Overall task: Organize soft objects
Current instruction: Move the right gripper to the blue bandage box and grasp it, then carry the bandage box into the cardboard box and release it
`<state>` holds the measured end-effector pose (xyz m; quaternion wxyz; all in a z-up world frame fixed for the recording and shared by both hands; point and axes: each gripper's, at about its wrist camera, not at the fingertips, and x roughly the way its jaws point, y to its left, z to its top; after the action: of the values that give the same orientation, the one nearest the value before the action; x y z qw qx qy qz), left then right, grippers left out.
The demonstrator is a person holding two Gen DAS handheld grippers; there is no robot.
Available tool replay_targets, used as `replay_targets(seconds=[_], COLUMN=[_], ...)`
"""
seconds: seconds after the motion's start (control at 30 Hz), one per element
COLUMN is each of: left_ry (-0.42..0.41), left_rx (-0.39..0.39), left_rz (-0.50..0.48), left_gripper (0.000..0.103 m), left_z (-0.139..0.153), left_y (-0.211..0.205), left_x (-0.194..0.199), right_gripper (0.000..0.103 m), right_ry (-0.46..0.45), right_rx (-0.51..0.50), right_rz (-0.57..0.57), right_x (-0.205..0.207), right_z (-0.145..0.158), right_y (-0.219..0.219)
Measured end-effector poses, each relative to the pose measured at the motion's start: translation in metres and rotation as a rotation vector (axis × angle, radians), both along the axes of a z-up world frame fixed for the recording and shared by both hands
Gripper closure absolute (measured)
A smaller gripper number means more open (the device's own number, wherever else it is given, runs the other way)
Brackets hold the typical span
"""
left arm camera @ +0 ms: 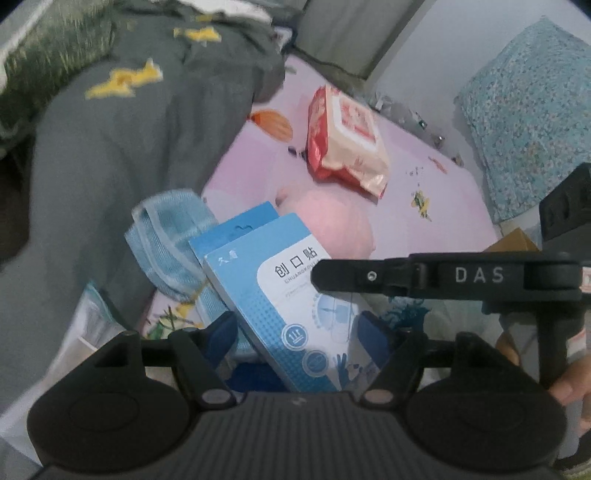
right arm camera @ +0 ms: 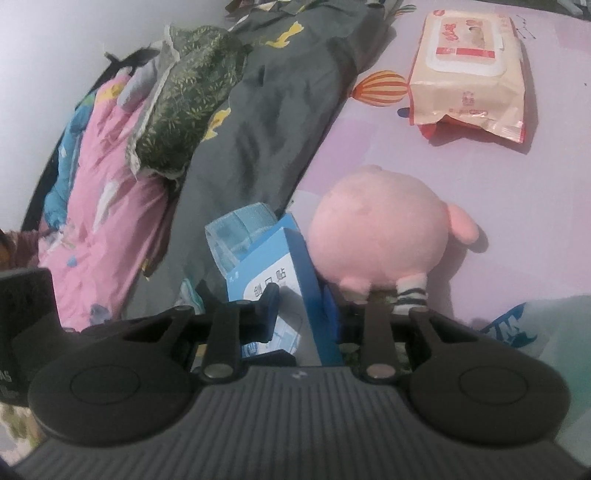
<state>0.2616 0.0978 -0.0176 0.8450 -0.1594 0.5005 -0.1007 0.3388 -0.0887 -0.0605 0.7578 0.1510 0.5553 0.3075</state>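
Observation:
A blue and white box of adhesive bandages (left arm camera: 280,295) stands tilted between the fingers of my left gripper (left arm camera: 295,332), which looks open around it. The same box (right arm camera: 280,288) sits between the fingers of my right gripper (right arm camera: 301,306), which is shut on it. My right gripper's finger shows crossing the left wrist view (left arm camera: 369,276). A round pink plush toy (right arm camera: 380,236) lies just beyond the box on the pink sheet (right arm camera: 517,206). A folded light blue cloth (right arm camera: 236,232) lies left of the box. A pack of wet wipes (right arm camera: 469,70) lies farther back.
A grey quilt with yellow prints (right arm camera: 266,140) is piled along the left, with a green leafy pillow (right arm camera: 188,110) and a pink blanket (right arm camera: 103,206) beyond it. A teal patterned fabric (left arm camera: 528,110) hangs at the right. A grey cushion (left arm camera: 343,33) leans at the back.

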Motion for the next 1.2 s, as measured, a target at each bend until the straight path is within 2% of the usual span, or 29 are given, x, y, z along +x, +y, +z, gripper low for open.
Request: replay_targets(seconds=[0.2, 0.33, 0.47, 0.63, 0.8, 0.93, 1.07, 1.2], left_ry=[-0.078, -0.136, -0.190, -0.217, -0.189, -0.125, -0.064, -0.016], left_rx=[0.060, 0.068, 0.074, 0.056, 0.016, 0.007, 0.035, 0.080], left_rz=[0.005, -0.026, -0.115, -0.277, -0.463, -0.569, -0.627, -0.641], left_gripper=[0.031, 0.031, 0.030, 0.030, 0.030, 0.030, 0.030, 0.030], left_z=[0.040, 0.069, 0.094, 0.110, 0.102, 0.082, 0.054, 0.029], left_y=[-0.007, -0.027, -0.072, -0.162, -0.269, -0.348, -0.409, -0.444], left_x=[-0.006, -0.013, -0.015, -0.010, 0.002, 0.017, 0.037, 0.053], right_gripper=[0.078, 0.078, 0.078, 0.078, 0.078, 0.078, 0.078, 0.077], right_ry=[-0.043, -0.086, -0.132, -0.180, -0.185, -0.142, -0.081, -0.047], right_rx=[0.062, 0.105, 0.139, 0.156, 0.120, 0.086, 0.058, 0.018], right_rz=[-0.017, -0.041, -0.108, -0.258, -0.445, -0.588, -0.684, -0.725], right_x=[-0.007, -0.018, -0.035, -0.062, -0.094, -0.114, -0.116, -0.104], right_z=[0.028, 0.053, 0.080, 0.104, 0.114, 0.104, 0.078, 0.052], right_y=[-0.003, -0.018, -0.058, -0.143, -0.251, -0.334, -0.400, -0.435])
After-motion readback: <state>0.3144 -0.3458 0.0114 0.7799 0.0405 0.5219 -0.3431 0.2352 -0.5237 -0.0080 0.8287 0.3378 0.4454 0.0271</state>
